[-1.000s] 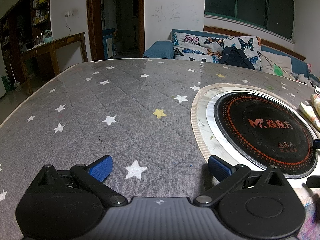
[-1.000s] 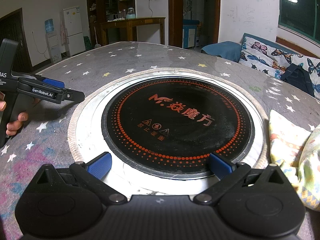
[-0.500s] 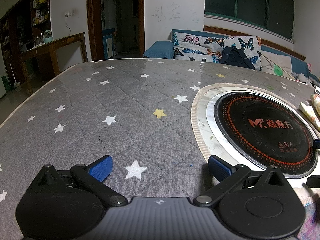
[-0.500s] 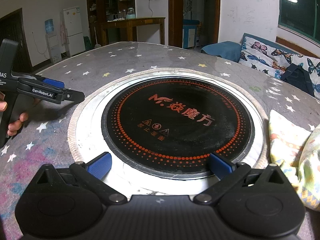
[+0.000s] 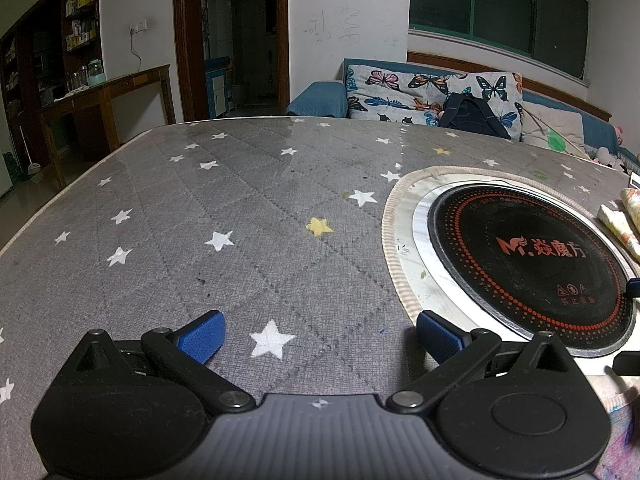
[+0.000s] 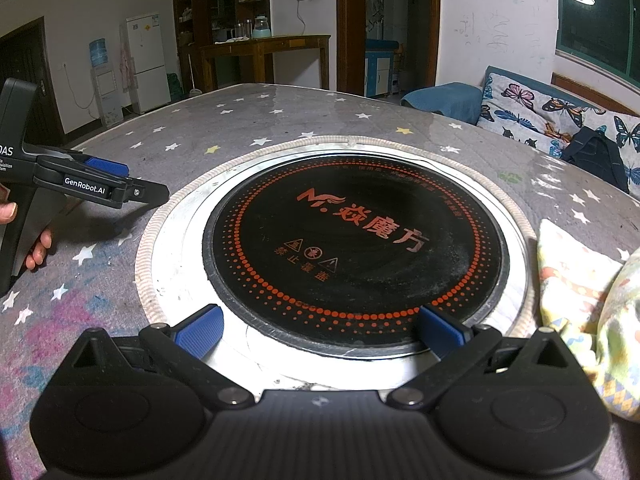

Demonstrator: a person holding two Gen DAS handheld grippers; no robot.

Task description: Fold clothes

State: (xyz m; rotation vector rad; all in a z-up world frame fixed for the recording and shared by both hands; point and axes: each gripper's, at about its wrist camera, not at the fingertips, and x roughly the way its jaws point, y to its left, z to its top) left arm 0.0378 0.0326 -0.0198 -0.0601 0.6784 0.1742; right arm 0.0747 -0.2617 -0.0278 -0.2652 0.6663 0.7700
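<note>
the right gripper [image 6: 320,330] hangs low over the near rim of the hob [image 6: 352,248], jaws spread wide, nothing between the blue pads [image 6: 200,330]. the left gripper [image 5: 318,334] is just as wide and just as empty, low over the grey star cloth [image 5: 224,216] to the left of the hob; the right view catches it from the side [image 6: 120,182], with the person's fingers [image 6: 38,246] on its handle.

nothing is gripped yet, so the step in hand looks like the first reach. it would go best if the right gripper swung right and took one free edge or corner of the garment [image 6: 580,296], not the bunched middle, while the left crossed the hob to take a second corner, so the piece can be drawn out flat on the cloth.

the garment lies crumpled at the right of the hob, touching its outer ring: pale yellow, thin, with small coloured prints. the left view shows only a strip of it [image 5: 618,226]. which kind of garment it is cannot be told.
</note>
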